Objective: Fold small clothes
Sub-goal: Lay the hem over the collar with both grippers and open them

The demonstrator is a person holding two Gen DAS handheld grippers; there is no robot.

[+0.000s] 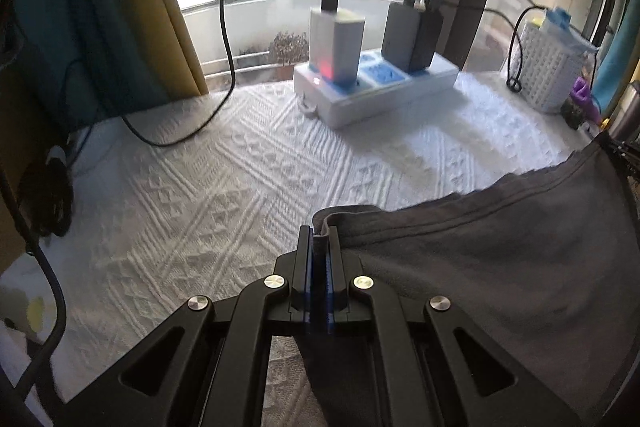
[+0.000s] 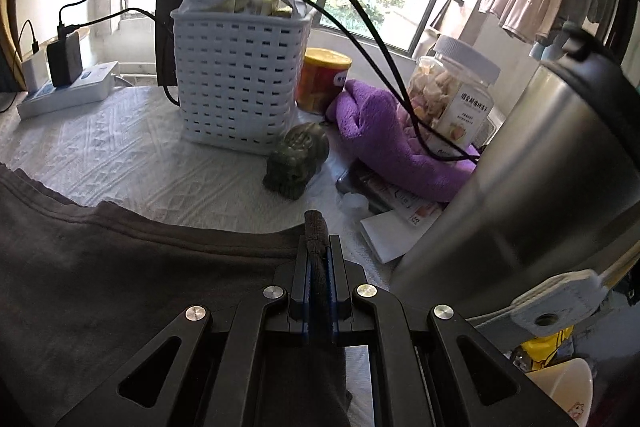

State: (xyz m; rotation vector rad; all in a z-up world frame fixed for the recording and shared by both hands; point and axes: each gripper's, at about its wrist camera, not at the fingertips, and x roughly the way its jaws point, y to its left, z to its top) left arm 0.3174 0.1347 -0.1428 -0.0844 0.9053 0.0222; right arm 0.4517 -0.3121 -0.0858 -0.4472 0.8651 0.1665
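A dark grey garment [image 1: 500, 259] is stretched between my two grippers above a white textured cloth [image 1: 200, 195]. My left gripper [image 1: 319, 239] is shut on one corner of the garment, and a fold of grey fabric sticks up between its blue pads. In the right wrist view the same grey garment [image 2: 132, 275] spreads to the left. My right gripper [image 2: 318, 247] is shut on its other corner, with a rolled hem poking out past the fingertips. The garment's seamed edge runs between the two grips and sags a little.
A white power strip [image 1: 372, 87] with chargers and black cables stands at the back. A white woven basket [image 2: 236, 75], a small green figurine [image 2: 296, 163], a purple towel [image 2: 384, 147], a snack jar [image 2: 452, 95], papers [image 2: 396, 227] and a tall steel flask [image 2: 532, 187] crowd the right side.
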